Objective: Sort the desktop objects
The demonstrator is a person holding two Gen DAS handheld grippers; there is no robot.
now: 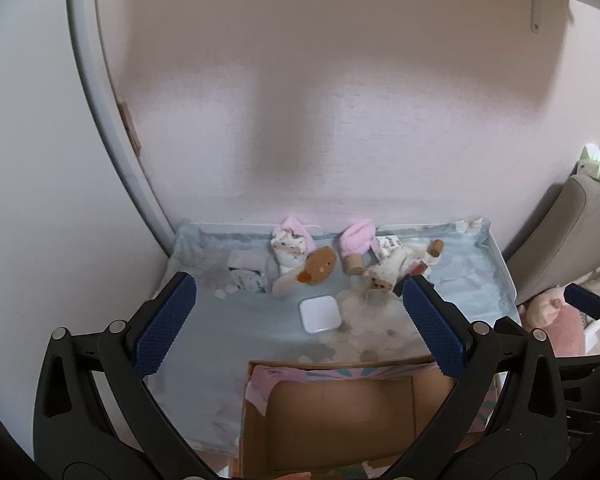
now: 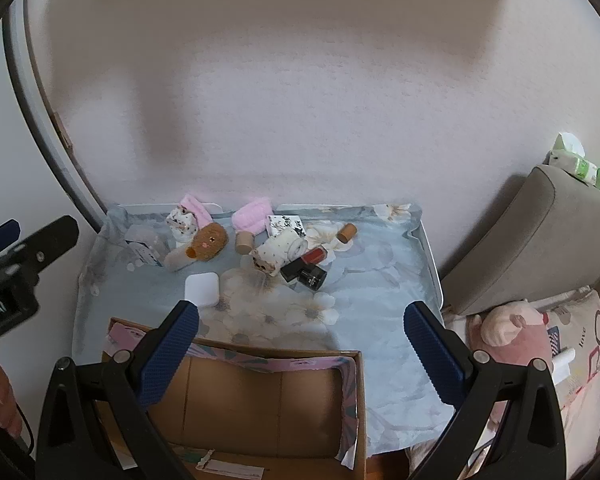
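Both your tongs are released, jaws spread wide w/ nothing between the blue textured pads. Your left gripper (image 1: 298, 326) hangs above the near part of the small table w/ the pale blue floral cloth (image 2: 380, 292), over the far edge of the open brown cardboard box w/ pink patterned flaps (image 2: 260, 408). Your right gripper (image 2: 302, 342) sits over the same box's far rim, a bit further right; in its view your left gripper shows at the left edge.

The box stands at the table's near edge; its brown floor is all that shows inside.

Items to sort are bunched toward the back of the cloth, near the wall:
- white rounded-square plastic case (image 2: 202, 288), alone, closest to the box, just past your right gripper's left pad
- brown plush bear-face item (image 2: 208, 242), lying on a cream piece
- rolled white printed sock (image 2: 182, 222) touching a pink fluffy sock (image 2: 196, 208) behind it
- 2nd pink fluffy roll (image 2: 252, 216), w/ a small tan cylinder cap (image 2: 244, 242) just in front
- cream dotted sock roll (image 2: 278, 254) at centre
- red lip-gloss tube (image 2: 312, 256) and black cylindrical tube (image 2: 306, 276), touching, just right of that roll
- black-and-white printed box (image 2: 286, 224) behind them
- small brown-capped bottle (image 2: 346, 234), furthest right
- clear packet w/ blue print (image 2: 142, 250) at back left.
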